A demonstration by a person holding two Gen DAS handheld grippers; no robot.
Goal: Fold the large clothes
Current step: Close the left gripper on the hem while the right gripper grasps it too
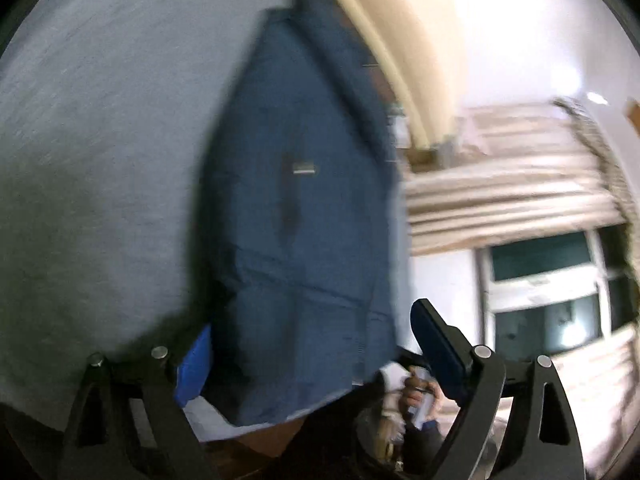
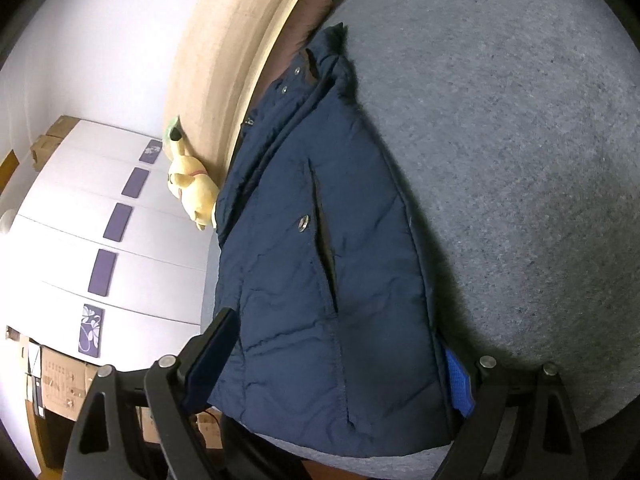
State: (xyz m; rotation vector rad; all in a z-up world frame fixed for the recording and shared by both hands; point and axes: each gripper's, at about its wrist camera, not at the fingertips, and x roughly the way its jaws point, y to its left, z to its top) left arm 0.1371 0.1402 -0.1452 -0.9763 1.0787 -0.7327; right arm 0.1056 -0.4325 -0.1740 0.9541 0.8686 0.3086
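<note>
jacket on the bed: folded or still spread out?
Folded lengthwise: the navy jacket lies as a narrow strip on the grey bed cover, no sleeves showing. Not yet folded crosswise.

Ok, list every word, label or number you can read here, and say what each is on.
No text can be read.
Cardboard boxes: dark printing, too small to read.
Navy jacket: a small pale tag shows in the left wrist view, too blurred to read.
Wardrobe door panel: only a white floral pattern, no lettering.
</note>
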